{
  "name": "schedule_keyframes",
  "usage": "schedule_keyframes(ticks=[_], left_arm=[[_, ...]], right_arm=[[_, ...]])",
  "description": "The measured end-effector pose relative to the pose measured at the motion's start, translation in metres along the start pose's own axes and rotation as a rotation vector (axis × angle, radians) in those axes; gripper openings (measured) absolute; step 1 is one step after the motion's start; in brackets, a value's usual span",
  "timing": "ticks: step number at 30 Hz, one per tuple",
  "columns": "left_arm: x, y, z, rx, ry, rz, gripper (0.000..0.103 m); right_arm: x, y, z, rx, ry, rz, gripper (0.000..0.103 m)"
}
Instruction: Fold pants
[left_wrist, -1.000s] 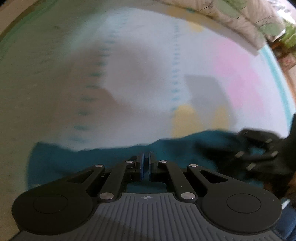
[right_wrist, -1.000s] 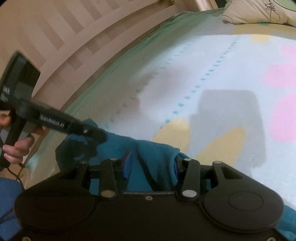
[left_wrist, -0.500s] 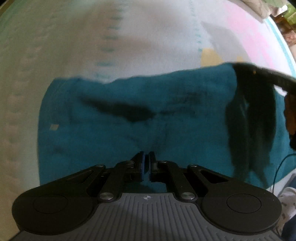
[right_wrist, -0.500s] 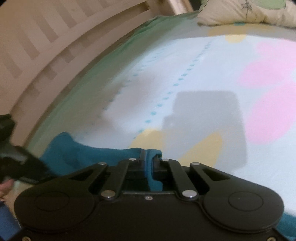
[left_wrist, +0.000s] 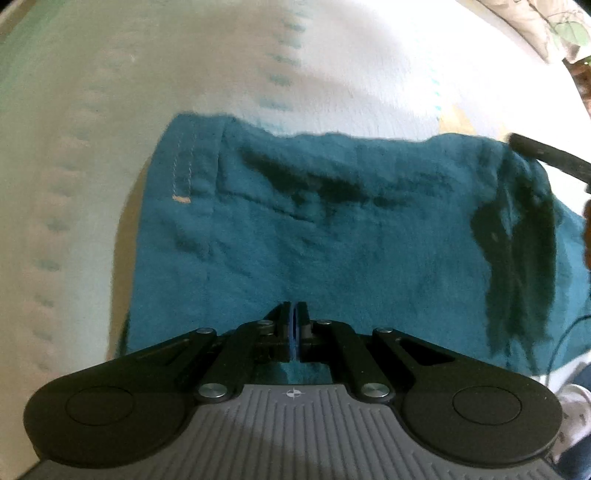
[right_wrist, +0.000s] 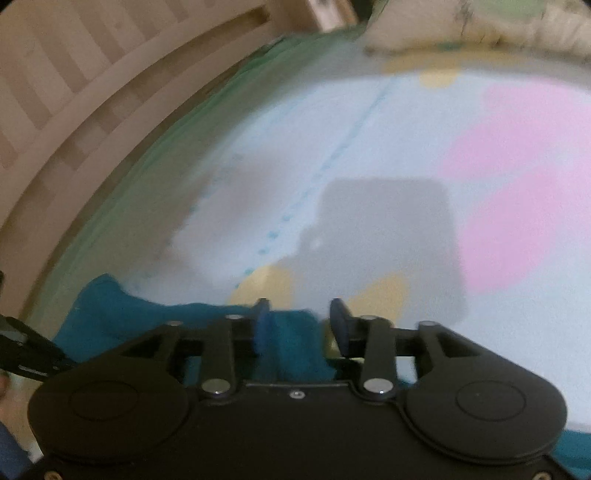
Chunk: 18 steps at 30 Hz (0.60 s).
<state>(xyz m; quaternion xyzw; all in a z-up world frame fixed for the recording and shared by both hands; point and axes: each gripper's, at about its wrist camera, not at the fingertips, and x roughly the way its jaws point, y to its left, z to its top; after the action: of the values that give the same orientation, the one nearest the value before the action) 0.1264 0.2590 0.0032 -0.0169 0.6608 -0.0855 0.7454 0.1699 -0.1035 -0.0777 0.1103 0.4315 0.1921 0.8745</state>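
The teal pants (left_wrist: 332, 236) lie folded into a wide band on the patterned bed sheet (left_wrist: 184, 66). My left gripper (left_wrist: 294, 325) is shut with nothing visibly held, and hovers over the near edge of the pants. In the right wrist view my right gripper (right_wrist: 301, 325) is open, with a fold of the teal pants (right_wrist: 290, 343) loose between its blue-padded fingers (right_wrist: 263, 325). The right gripper's dark body (left_wrist: 546, 155) shows at the right edge of the left wrist view, at the far right corner of the pants.
A wooden slatted bed frame (right_wrist: 74, 92) runs along the left of the bed. A pillow (right_wrist: 480, 33) lies at the far end. The sheet (right_wrist: 498, 184) has pink and yellow patches. The left gripper's body (right_wrist: 26, 350) shows at the left.
My right gripper was shut on the pants fold half a second ago and has now opened. My left gripper has tilted down over the pants and stayed shut.
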Motion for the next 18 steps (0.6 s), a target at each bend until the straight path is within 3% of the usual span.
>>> schedule_keyframes(ticks=[6,9,13,18], left_arm=[[-0.025,-0.023,0.014,-0.033,-0.076,-0.02,0.003],[-0.034,-0.045,0.024,-0.008,-0.111,-0.01,0.004],[-0.034,-0.081,0.036,0.038,-0.117,-0.021,0.004],[-0.031,-0.117,0.044,0.134,-0.111,0.009,0.004]], right_arm=[[-0.047,-0.015,-0.003,0.036,-0.043,-0.042,0.047],[-0.065,-0.014,-0.015,0.044,-0.042,-0.035,0.031],[-0.069,-0.008,-0.031,0.036,-0.019,-0.018,0.028],[-0.043,-0.012,-0.047,0.061,0.045,-0.061,0.028]])
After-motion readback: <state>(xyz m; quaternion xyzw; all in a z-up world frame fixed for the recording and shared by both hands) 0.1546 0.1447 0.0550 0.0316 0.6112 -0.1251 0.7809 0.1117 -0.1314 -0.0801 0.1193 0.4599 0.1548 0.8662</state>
